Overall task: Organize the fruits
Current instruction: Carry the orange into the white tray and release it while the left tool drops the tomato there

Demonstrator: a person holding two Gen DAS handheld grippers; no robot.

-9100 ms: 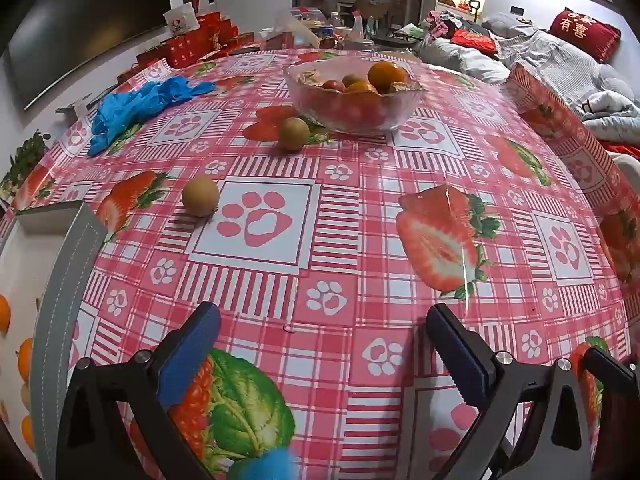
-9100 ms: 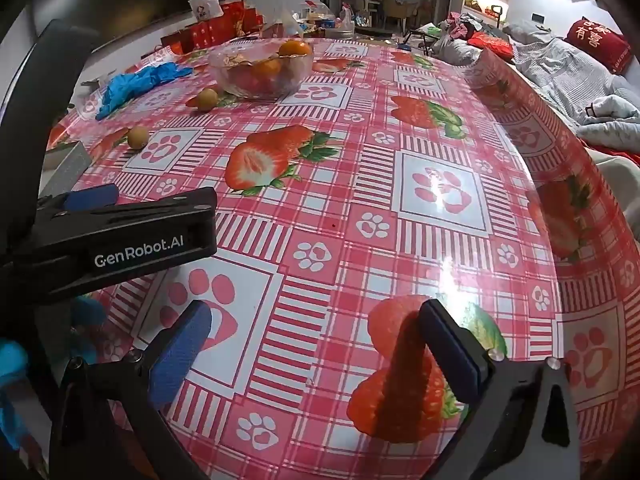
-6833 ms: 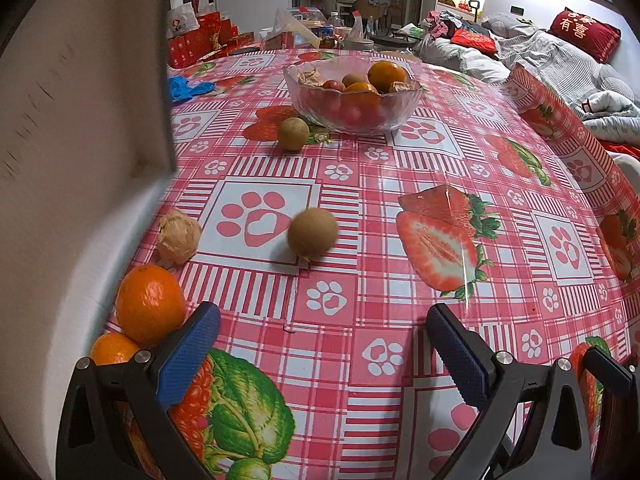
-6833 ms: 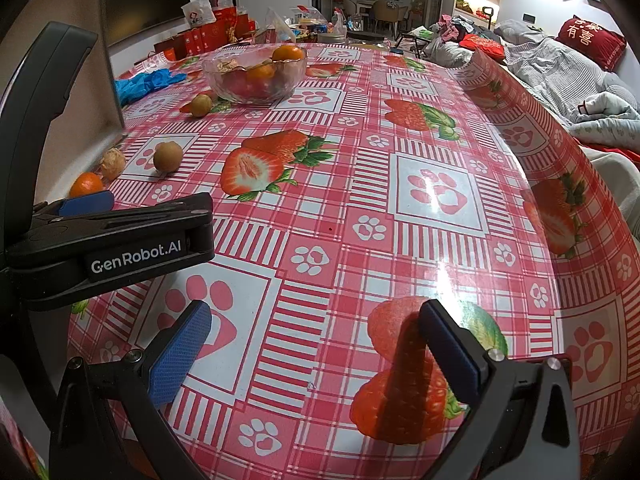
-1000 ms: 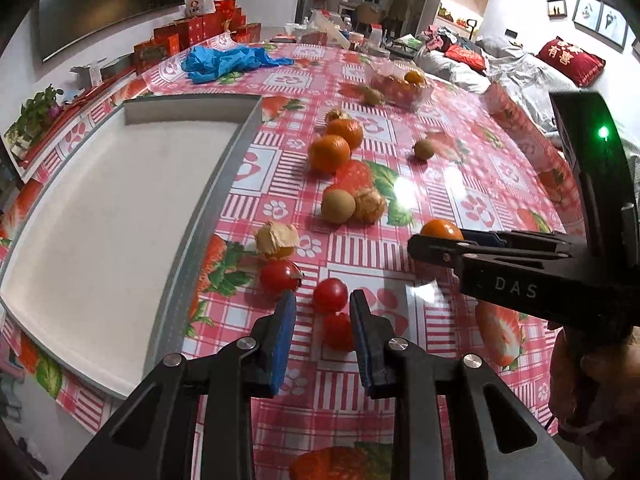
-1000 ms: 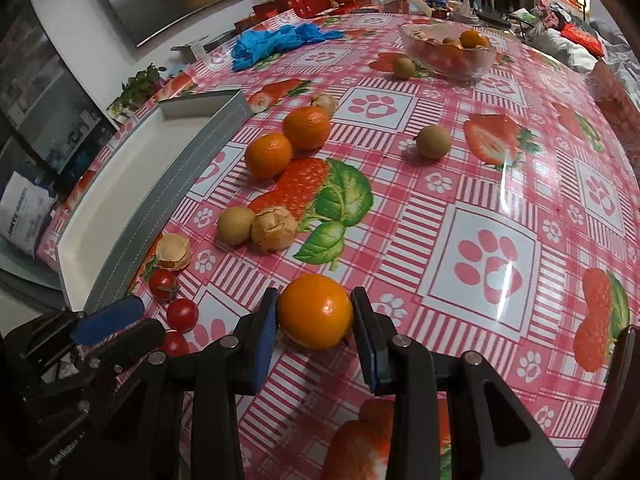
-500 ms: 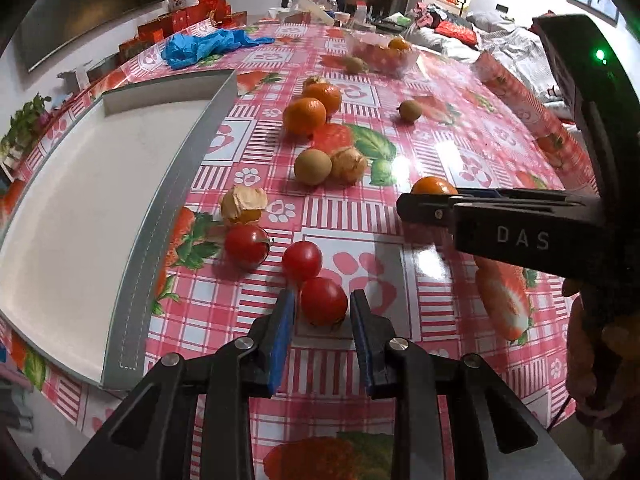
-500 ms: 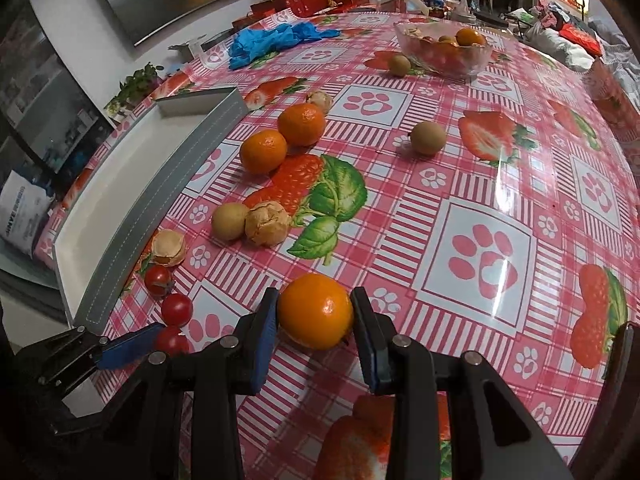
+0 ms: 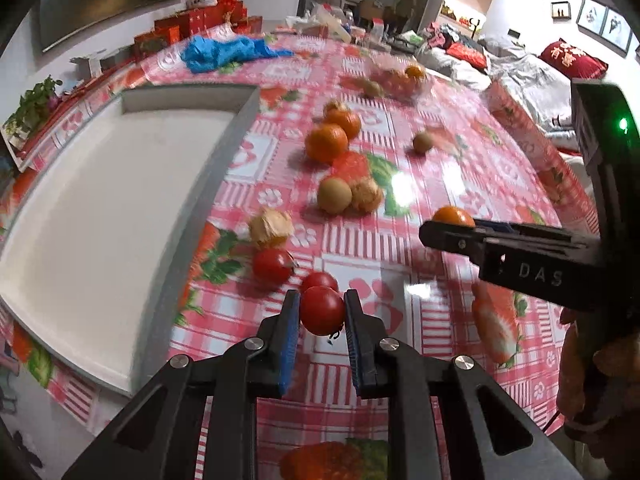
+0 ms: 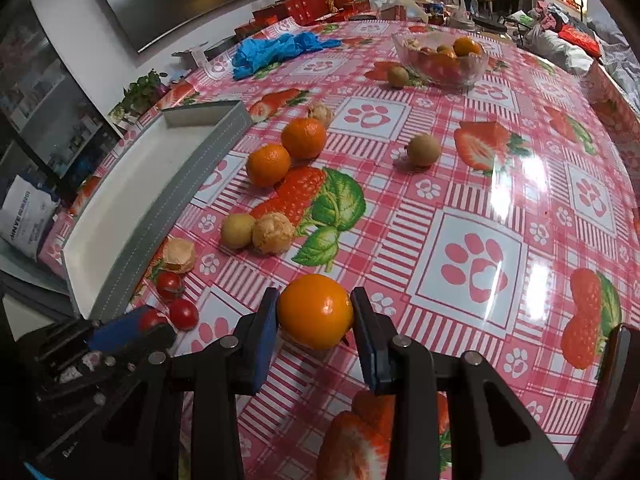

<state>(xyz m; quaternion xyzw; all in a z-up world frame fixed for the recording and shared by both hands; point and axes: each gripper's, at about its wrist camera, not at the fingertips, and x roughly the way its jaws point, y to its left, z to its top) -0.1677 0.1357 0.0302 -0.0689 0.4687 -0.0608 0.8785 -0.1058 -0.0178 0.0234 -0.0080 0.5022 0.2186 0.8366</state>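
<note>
Near the table's [image 10: 500, 208] front-left edge, beside the tray [image 9: 100, 208], the left gripper [image 9: 321, 312] is clamped on 1 tomato [image 9: 322, 310], while the right gripper [image 10: 314, 312] pinches 1 orange [image 10: 315, 310].

Count on the counter [image 10: 520, 184]: three cherry tomatoes [image 10: 183, 313], one of them held; three oranges [image 10: 268, 165] outside the bowl, one of them held; three smooth brown fruits [image 10: 423, 149]; three papery husked fruits [image 10: 273, 233]. One glass bowl [image 10: 440, 65], contents uncountable; one white tray [image 10: 132, 184]; one blue glove heap [image 10: 276, 53].
</note>
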